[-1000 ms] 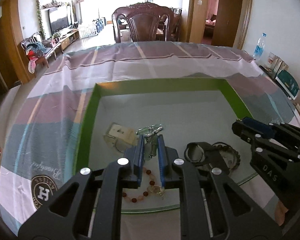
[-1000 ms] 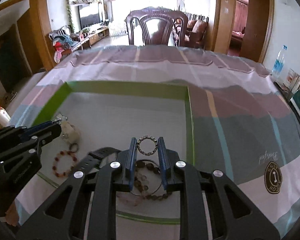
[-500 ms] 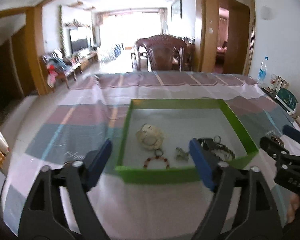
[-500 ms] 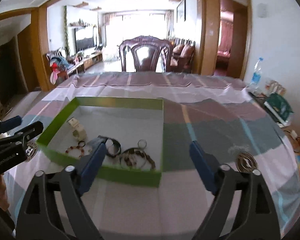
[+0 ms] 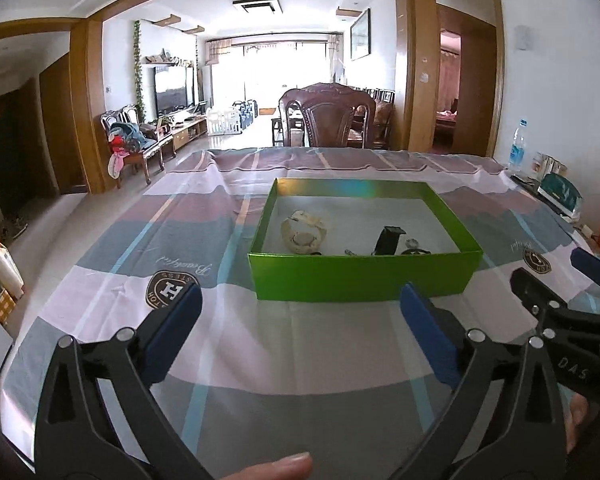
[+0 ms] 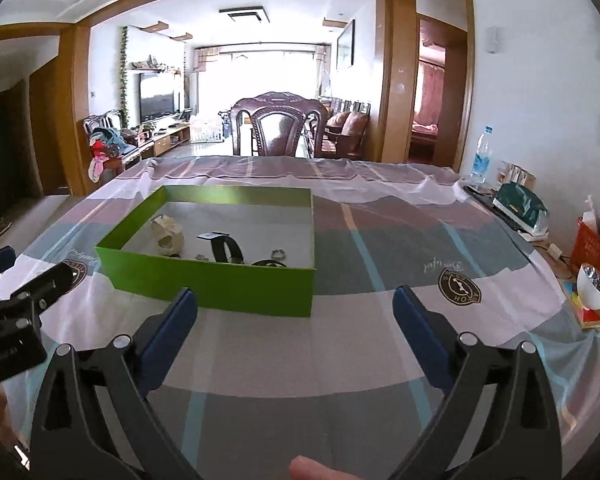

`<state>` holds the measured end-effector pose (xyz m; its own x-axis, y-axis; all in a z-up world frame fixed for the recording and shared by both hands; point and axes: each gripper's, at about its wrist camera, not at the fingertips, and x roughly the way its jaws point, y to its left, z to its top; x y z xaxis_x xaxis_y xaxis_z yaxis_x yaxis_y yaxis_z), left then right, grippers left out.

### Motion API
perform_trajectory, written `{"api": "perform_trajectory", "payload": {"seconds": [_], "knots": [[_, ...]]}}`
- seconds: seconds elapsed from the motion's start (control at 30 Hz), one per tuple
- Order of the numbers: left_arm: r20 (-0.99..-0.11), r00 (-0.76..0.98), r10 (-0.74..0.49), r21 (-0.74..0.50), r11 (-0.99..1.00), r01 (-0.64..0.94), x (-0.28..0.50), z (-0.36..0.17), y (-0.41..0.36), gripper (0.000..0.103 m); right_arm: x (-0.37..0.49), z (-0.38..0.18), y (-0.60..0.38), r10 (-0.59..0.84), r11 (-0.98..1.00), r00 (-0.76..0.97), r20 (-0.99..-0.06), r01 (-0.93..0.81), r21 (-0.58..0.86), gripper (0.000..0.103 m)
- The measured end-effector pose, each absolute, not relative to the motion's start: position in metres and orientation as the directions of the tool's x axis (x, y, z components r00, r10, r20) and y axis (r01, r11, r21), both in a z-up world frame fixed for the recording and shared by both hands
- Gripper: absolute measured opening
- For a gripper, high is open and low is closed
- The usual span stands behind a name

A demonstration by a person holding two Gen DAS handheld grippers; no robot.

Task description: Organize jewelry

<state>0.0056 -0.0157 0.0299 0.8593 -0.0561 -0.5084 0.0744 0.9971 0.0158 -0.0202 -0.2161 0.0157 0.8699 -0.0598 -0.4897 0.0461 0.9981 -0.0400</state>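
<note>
Both my grippers spread wide, empty, held near side of the green box.
My left gripper (image 5: 300, 312) and right gripper (image 6: 294, 312) hover over the striped tablecloth (image 6: 380, 248), clear of the green box (image 5: 364, 274). Jewelry sits inside it: cream bracelet (image 5: 304, 232) at left, black watch band (image 6: 224, 250) mid, small ring (image 6: 279, 255) at right.

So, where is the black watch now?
In both views the black watch lies inside the green box, right of the cream watch.
</note>
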Motion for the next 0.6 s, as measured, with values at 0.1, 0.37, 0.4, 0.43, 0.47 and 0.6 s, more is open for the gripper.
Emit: {"api": "perform_trajectory", "payload": {"seconds": [0.1,0.37,0.4,0.43,0.47,0.6], "knots": [[-0.503,0.862,-0.055,0.021,0.997,0.076,0.0,0.031,-0.018,0.099,-0.027,0.018,-0.211,-0.055,0.998,0.877,-0.478,0.038,-0.044,0.096],[-0.499,0.865,-0.055,0.026,0.997,0.078,-0.003,0.032,-0.016,0.099,-0.036,0.022,-0.21,-0.059,0.998,0.883,-0.465,0.044,-0.042,0.099],[-0.499,0.865,-0.055,0.027,0.996,0.079,-0.004,0.032,-0.016,0.099,-0.036,0.023,-0.211,-0.058,0.998,0.884,-0.464,0.044,-0.041,0.099],[-0.498,0.865,-0.056,0.029,0.996,0.081,-0.004,0.033,-0.017,0.099,-0.036,0.023,-0.211,-0.057,0.998,0.885,-0.463,0.044,-0.04,0.099],[-0.498,0.866,-0.056,0.03,0.996,0.082,-0.004,0.033,-0.017,0.099,-0.037,0.023,-0.211,-0.057,0.998,0.885,-0.463,0.043,-0.04,0.099],[-0.499,0.865,-0.053,0.035,0.996,0.082,-0.004,0.034,-0.018,0.099,-0.037,0.024,-0.211,-0.055,0.998,0.884,-0.464,0.041,-0.041,0.099]]}}
